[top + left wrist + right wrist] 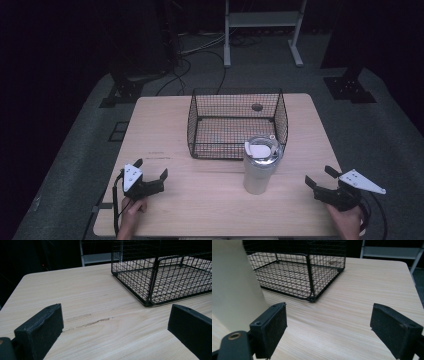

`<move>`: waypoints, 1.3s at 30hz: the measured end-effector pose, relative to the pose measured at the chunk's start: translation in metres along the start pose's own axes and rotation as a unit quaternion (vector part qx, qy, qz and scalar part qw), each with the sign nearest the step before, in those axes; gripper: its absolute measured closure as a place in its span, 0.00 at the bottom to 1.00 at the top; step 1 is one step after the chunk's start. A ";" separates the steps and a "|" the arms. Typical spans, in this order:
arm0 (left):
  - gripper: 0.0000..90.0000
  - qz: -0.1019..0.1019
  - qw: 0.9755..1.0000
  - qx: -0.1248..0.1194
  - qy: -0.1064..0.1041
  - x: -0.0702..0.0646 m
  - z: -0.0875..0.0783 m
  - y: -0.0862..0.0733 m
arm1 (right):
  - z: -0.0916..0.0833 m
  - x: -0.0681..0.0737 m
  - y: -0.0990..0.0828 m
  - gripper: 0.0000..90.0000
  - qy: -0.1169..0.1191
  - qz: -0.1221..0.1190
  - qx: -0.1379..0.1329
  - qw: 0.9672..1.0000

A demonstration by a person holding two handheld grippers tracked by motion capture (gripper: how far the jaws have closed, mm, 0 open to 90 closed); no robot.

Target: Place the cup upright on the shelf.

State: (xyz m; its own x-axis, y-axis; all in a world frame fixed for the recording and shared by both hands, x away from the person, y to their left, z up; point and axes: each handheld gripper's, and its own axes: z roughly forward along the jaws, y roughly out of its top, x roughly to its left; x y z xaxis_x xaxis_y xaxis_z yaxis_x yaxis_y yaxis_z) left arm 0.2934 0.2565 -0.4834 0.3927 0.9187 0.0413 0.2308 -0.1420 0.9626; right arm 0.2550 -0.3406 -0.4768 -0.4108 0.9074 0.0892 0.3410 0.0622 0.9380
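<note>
The tall cream tumbler [260, 167] with its clear lid stands upright on the desk [200, 200], just in front of the wire basket [235, 122] at its near right corner. It looks top-heavy, so the likeliest trouble is a tip-over: if the right claw [320, 178] sweeps in low and one jaw strikes the wall before the other, the tumbler could topple toward the basket or roll off the desk edge. A grip taken high near the lid could also slip on the smooth tapered wall. Lifting it into the basket without clearing the wire rim could catch its base on the mesh.

Both claws are spread wide and hold nothing. The right claw rests near the desk's right front edge, well to the right of the tumbler and apart from it; in the right gripper view the tumbler [234, 285] stands beyond and outside the claw's left jaw, not between the jaws. The left claw [150, 170] sits near the left front of the desk, well apart from the tumbler, facing the wire basket [162, 272].
</note>
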 end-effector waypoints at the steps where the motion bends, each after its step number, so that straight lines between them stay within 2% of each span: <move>1: 0.00 0.000 1.000 0.000 0.000 0.000 0.000 0.000 | 0.000 0.000 0.000 0.15 0.000 0.000 0.000 1.000; 3: 0.00 0.000 1.000 0.000 -0.001 0.000 0.000 0.000 | 0.000 0.005 0.002 0.15 0.006 -0.010 -0.002 1.000; 10: 0.00 0.005 1.000 0.001 -0.003 -0.001 -0.001 0.000 | 0.000 0.017 0.011 0.14 0.019 -0.024 -0.021 0.999; 17: 0.00 0.005 1.000 0.001 -0.003 -0.001 -0.001 0.000 | 0.004 0.026 0.019 0.12 0.046 -0.037 -0.012 0.998; 22: 0.00 0.006 1.000 0.002 -0.003 -0.002 -0.002 0.000 | 0.003 0.038 0.025 0.12 0.090 -0.045 -0.007 0.995; 27: 0.00 0.005 1.000 0.001 -0.003 -0.001 -0.001 0.000 | 0.006 0.058 0.032 0.12 0.122 -0.060 -0.005 0.991; 28: 0.00 0.005 1.000 0.000 -0.003 -0.001 -0.001 0.000 | 0.006 0.058 0.032 0.12 0.122 -0.060 -0.005 0.991; 29: 0.00 0.005 1.000 -0.001 -0.004 -0.001 -0.001 0.000 | 0.008 0.064 0.034 0.11 0.135 -0.066 -0.002 0.989; 33: 0.00 0.005 1.000 -0.002 -0.004 -0.002 -0.002 0.000 | 0.014 0.074 0.036 0.11 0.147 -0.074 0.003 0.986; 39: 0.00 0.005 1.000 -0.003 -0.004 -0.002 -0.002 -0.001 | 0.024 0.084 0.037 0.12 0.159 -0.069 0.004 0.985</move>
State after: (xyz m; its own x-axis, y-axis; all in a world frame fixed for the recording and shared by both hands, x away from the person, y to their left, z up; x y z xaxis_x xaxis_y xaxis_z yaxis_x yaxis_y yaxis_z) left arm 0.2909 0.2559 -0.4834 0.4028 0.9140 0.0490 0.2211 -0.1492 0.9638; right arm 0.2529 -0.2522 -0.4429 -0.6969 0.7145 0.0622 0.2690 0.1800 0.9462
